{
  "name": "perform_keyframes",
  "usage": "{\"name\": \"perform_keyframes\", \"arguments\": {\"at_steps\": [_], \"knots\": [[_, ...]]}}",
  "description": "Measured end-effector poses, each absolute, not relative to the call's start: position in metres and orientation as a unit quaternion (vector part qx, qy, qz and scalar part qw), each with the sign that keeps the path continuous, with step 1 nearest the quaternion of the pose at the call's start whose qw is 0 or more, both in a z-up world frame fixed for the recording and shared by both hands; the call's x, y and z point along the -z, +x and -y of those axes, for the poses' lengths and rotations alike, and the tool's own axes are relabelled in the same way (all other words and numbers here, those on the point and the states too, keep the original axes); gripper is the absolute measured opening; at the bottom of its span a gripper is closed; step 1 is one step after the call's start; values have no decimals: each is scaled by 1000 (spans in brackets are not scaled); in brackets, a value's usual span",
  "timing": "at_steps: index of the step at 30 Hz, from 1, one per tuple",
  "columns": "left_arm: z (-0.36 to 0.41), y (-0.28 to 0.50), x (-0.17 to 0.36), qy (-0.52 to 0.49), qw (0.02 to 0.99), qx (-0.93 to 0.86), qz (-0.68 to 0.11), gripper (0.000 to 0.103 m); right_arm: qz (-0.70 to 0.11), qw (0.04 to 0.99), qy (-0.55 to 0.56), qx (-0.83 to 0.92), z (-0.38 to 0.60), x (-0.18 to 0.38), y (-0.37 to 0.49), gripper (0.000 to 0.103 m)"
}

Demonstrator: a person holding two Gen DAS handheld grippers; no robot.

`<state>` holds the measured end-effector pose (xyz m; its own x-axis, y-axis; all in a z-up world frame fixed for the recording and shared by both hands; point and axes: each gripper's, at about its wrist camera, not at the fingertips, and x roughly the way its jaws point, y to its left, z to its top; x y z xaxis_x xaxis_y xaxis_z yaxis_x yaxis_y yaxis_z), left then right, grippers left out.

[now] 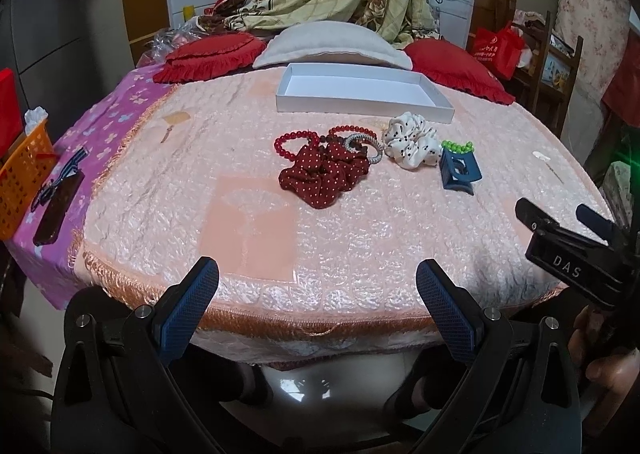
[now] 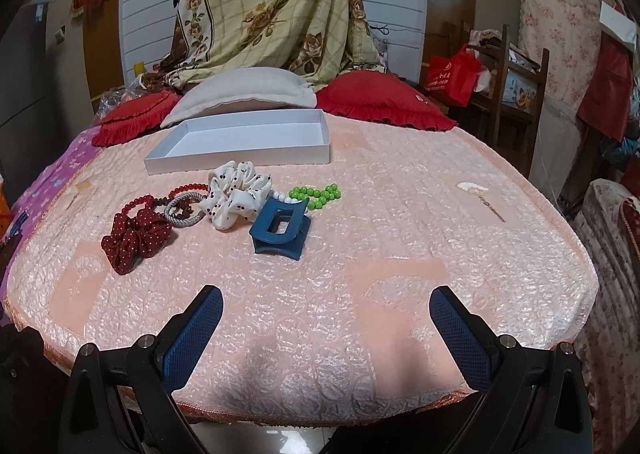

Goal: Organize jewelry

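Observation:
On the pink quilted bed lie a dark red dotted scrunchie (image 1: 325, 178) (image 2: 136, 240), a red bead bracelet (image 1: 289, 144) (image 2: 136, 205), a silver bangle (image 1: 363, 148) (image 2: 185, 210), a white dotted scrunchie (image 1: 410, 144) (image 2: 236, 194), a green bead bracelet (image 1: 458, 146) (image 2: 316, 194) and a blue claw clip (image 1: 459, 173) (image 2: 280, 230). A shallow white box (image 1: 360, 100) (image 2: 240, 156) stands behind them, empty. My left gripper (image 1: 318, 302) is open at the bed's near edge. My right gripper (image 2: 326, 328) (image 1: 560, 214) is open over the near bed, in front of the clip.
Red ruffled cushions (image 1: 212, 58) (image 2: 384, 102) and a grey pillow (image 1: 332, 44) lie behind the box. An orange basket (image 1: 22, 190) and a dark phone with a lanyard (image 1: 56, 210) sit at the left. A small white hairpin (image 2: 478, 194) lies at the right. Wooden shelves (image 2: 516, 86) stand right.

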<state>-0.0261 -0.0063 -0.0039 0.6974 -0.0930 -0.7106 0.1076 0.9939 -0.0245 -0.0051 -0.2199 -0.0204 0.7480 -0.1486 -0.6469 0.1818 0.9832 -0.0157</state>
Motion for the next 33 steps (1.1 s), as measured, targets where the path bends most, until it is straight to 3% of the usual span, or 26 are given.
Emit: {"name": "perform_keyframes", "arguments": {"at_steps": [33], "knots": [[-10,-1,22,-2,901,9,-434,100,-370,928,10,51,205,36,3,102]]}}
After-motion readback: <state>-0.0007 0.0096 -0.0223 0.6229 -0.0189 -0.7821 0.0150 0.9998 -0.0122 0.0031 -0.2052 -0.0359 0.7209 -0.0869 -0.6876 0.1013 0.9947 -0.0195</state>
